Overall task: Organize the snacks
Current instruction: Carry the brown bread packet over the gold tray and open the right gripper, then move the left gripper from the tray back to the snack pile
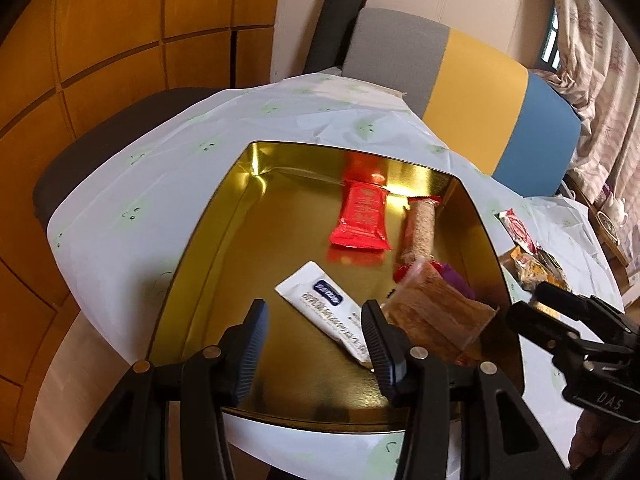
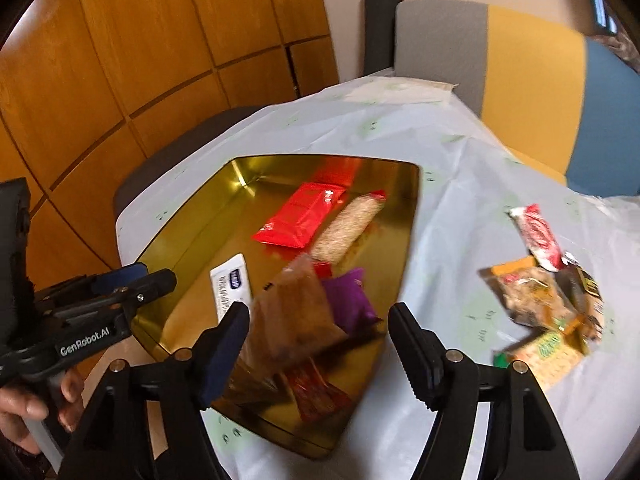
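A gold tin [image 1: 208, 208] [image 2: 180, 216] lies open on the white tablecloth. In it are a red packet [image 1: 360, 216] [image 2: 300, 216], a sesame bar [image 1: 418, 232] [image 2: 348, 224], a white packet [image 1: 320, 304] [image 2: 230, 284], a purple packet [image 1: 456, 280] [image 2: 348, 296] and a blurred brown packet [image 1: 436, 312] [image 2: 296, 316]. My right gripper [image 2: 318, 336] stands open over the tin's near right corner. The brown packet sits tilted between its fingers, clear of the right pad. My left gripper [image 1: 316, 320] hovers open over the white packet, holding nothing.
Several loose snacks [image 2: 540, 300] [image 1: 536, 268] lie on the cloth right of the tin, with a red-and-white packet [image 2: 538, 236] behind them. A grey, yellow and blue chair back [image 1: 472, 96] stands past the table's far edge. Wooden panels [image 1: 100, 40] cover the left wall.
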The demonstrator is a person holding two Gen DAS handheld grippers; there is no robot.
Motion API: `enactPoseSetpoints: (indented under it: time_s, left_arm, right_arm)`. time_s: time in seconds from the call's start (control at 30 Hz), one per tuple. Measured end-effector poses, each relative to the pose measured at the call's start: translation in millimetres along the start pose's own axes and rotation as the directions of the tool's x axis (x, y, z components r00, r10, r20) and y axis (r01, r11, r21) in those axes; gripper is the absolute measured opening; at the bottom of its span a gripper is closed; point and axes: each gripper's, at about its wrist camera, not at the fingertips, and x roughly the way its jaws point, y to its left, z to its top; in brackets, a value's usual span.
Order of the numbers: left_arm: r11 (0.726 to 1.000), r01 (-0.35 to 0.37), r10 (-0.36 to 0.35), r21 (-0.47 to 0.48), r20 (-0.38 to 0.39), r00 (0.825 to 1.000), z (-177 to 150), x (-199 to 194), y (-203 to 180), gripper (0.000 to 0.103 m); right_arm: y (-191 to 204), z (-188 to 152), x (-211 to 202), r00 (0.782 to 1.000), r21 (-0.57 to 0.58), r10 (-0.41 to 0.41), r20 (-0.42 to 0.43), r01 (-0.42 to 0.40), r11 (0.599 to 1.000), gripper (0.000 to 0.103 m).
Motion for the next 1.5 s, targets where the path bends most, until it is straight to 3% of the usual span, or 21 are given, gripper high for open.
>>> enactPoseSetpoints:
  time_s: [0.33, 0.6, 0.8, 0.93, 1.0, 1.1, 1.17, 1.23, 1.33, 1.5]
  left_arm:
    - [0.996, 0.035, -0.036, 0.085, 0.002, 0.999, -3.8, -8.0, -28.0, 0.049]
    - [0.982, 0.070, -0.071, 0.176, 0.001, 0.997, -9.1, -12.5, -51.0, 0.049]
    - [0.962, 0.106, -0.112, 0.253, 0.011, 0.994, -9.2, -21.3, -71.3, 0.049]
    - [0.945, 0.133, -0.139, 0.298, -0.003, 0.990, -9.4, -22.9, -89.7, 0.049]
    - [0.937, 0.145, -0.149, 0.319, -0.012, 0.989, -10.3, -23.5, -99.5, 0.049]
    - [0.922, 0.155, -0.158, 0.354, -0.020, 0.987, -11.9, -25.3, -114.0, 0.049]
    - [0.914, 0.162, -0.165, 0.371, -0.025, 0.986, -13.0, -25.2, -122.5, 0.049]
    - [0.908, 0.169, -0.169, 0.383, -0.033, 0.985, -15.1, -24.7, -130.8, 0.049]
    - [0.898, 0.180, -0.174, 0.402, -0.052, 0.983, -20.4, -23.2, -140.8, 0.049]
    - [0.874, 0.201, -0.185, 0.443, -0.080, 0.979, -30.6, -21.9, -158.1, 0.049]
  right_arm:
    - [-39.4, -16.9, -37.1, 0.995, 0.069, -0.084, 0.054, 0.080, 0.994, 0.078]
    - [-93.2, -35.7, -64.4, 0.979, 0.111, -0.200, 0.036, 0.195, 0.974, 0.083]
    - [-160.1, -42.2, -102.9, 0.935, 0.141, -0.354, 0.019, 0.348, 0.927, 0.083]
    - [-210.0, -48.3, -126.7, 0.890, 0.183, -0.455, -0.006, 0.448, 0.875, 0.083]
    - [-238.4, -55.7, -135.2, 0.860, 0.217, -0.509, -0.027, 0.502, 0.837, 0.084]
    - [-275.0, -74.0, -141.8, 0.834, 0.321, -0.548, -0.064, 0.537, 0.780, 0.084]
    - [-295.8, -82.4, -139.0, 0.814, 0.385, -0.559, -0.157, 0.572, 0.725, 0.084]
    - [-304.1, -83.2, -138.1, 0.797, 0.396, -0.575, -0.184, 0.596, 0.699, 0.084]
    - [-310.5, -86.2, -129.2, 0.790, 0.381, -0.562, -0.244, 0.611, 0.694, 0.084]
    - [-311.7, -84.8, -125.0, 0.788, 0.358, -0.559, -0.258, 0.616, 0.702, 0.088]
